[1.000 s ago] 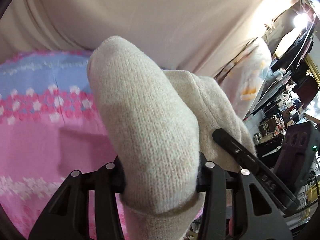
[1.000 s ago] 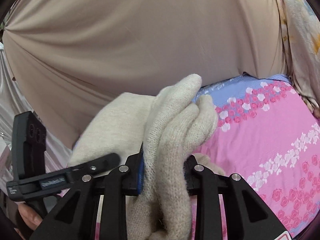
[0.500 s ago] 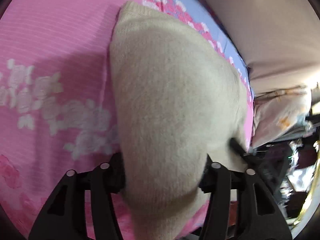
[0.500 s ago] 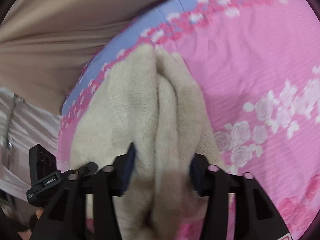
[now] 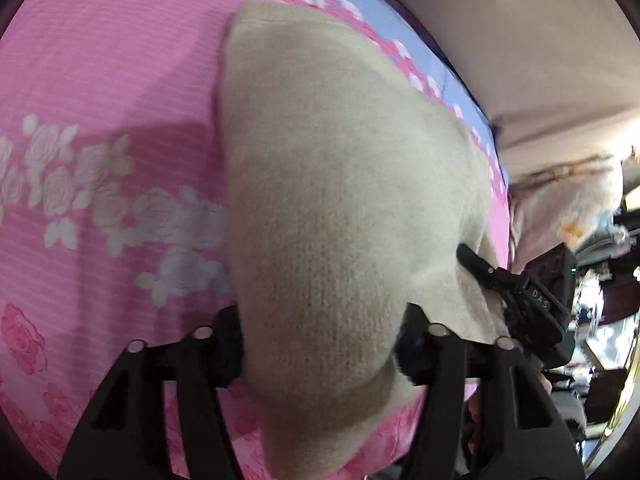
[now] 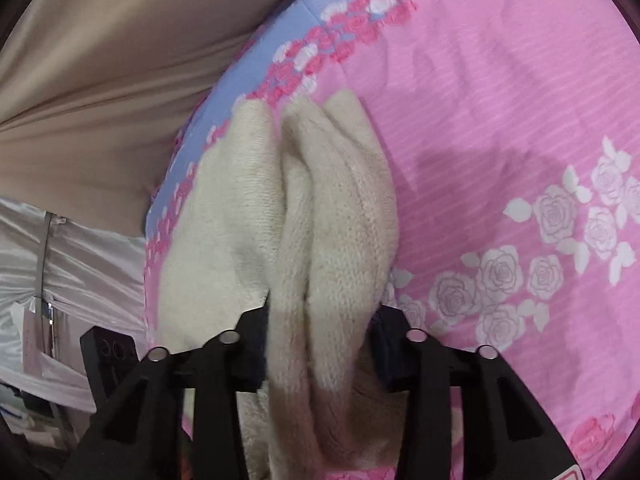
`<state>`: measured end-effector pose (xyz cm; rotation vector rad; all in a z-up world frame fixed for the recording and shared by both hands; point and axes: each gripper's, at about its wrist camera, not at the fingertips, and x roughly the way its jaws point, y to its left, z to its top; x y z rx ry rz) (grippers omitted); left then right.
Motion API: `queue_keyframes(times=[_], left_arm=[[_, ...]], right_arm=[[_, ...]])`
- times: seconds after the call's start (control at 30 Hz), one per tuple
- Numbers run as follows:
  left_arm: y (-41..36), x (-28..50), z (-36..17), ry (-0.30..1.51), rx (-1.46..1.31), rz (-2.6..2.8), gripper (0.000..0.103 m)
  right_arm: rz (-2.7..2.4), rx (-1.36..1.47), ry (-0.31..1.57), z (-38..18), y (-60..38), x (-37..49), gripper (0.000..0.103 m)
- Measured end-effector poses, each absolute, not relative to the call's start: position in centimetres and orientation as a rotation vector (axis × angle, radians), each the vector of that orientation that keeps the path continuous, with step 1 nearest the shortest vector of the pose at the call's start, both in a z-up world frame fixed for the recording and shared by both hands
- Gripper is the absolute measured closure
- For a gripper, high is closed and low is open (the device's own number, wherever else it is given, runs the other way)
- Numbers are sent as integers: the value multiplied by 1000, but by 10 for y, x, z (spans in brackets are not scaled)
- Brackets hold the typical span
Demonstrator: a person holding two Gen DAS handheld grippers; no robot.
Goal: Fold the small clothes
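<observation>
Holding my cream knit garment (image 5: 332, 200) in both tools, I see it lying on the pink rose bedsheet (image 5: 100, 92). On my right tool, at three o'clock in my left view, I can read only the letters "DAS"; the rest is too small. My left gripper (image 5: 320, 348) pinches a thick fold and its jaws are closing on it. My right gripper (image 6: 320, 344) pinches bunched folds (image 6: 340, 208), and its jaws are closing too. A second ago the garment hung up in front of the beige cloth (image 6: 100, 60) at twelve o'clock. Now it is down on the sheet.
</observation>
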<state>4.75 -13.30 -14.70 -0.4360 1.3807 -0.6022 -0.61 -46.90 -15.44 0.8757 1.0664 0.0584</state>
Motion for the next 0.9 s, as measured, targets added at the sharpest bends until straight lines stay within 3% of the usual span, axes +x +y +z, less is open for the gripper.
queue_keyframes(times=[0.1, 0.57, 0.9], left_arm=[[-147, 50, -116, 1351, -356, -649, 59], [-234, 23, 89, 1035, -151, -952, 58], [-203, 15, 221, 721, -112, -1044, 58]], right_arm=[[47, 870, 996, -119, -467, -19, 72], [-82, 681, 553, 93, -501, -99, 72], [24, 537, 296, 215, -471, -108, 72]])
